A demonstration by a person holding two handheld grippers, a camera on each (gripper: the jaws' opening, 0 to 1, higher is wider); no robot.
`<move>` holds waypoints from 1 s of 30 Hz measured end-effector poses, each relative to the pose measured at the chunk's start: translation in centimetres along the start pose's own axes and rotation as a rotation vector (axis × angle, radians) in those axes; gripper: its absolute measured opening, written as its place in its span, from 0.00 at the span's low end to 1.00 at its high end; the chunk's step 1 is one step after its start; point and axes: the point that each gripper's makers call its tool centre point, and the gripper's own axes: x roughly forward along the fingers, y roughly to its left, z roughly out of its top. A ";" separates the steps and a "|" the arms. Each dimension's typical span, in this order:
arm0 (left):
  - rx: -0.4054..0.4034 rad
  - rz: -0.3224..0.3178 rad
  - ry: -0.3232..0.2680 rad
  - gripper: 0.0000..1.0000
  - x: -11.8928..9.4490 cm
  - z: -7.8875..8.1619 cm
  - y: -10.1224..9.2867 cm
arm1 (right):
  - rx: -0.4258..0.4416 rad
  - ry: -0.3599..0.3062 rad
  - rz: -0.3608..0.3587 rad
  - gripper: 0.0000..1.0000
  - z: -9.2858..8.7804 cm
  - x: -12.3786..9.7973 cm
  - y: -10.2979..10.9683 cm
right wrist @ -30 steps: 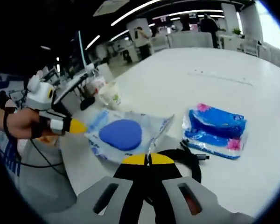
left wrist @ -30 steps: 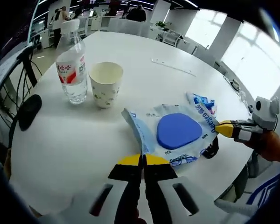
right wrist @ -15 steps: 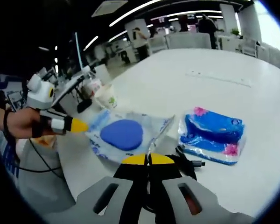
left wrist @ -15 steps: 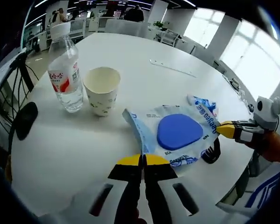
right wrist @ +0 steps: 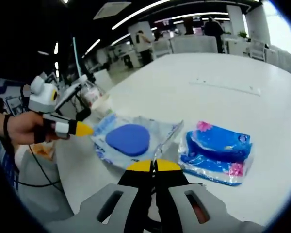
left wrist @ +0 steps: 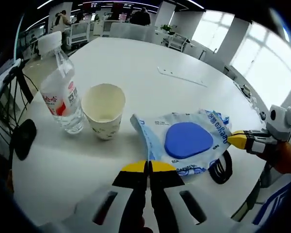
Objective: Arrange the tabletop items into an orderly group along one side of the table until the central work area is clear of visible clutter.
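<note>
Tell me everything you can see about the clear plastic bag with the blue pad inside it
The plastic bag is a clear, crinkled pouch with blue printing along its edges, holding a rounded, triangular blue pad. Both grippers pinch it at opposite edges: the left gripper is shut on one edge, the right gripper on the other, so it is stretched fairly flat between them, low over the white table. It sits beside the paper cup, and a black cable coil lies beneath its near corner.
</note>
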 end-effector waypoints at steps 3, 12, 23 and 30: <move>0.001 0.001 -0.002 0.00 0.4 0.4 0.0 | 0.003 -0.004 -0.004 0.00 0.4 0.2 -0.4; -0.004 0.009 -0.012 0.00 0.5 1.3 -0.1 | 0.007 -0.003 -0.006 0.00 1.0 1.0 -1.1; 0.017 0.025 -0.018 0.00 1.0 2.4 0.5 | 0.015 -0.005 -0.007 0.00 1.6 2.3 -1.1; 0.002 0.029 -0.004 0.00 1.8 1.7 0.9 | 0.038 0.009 -0.021 0.00 0.9 2.9 -1.6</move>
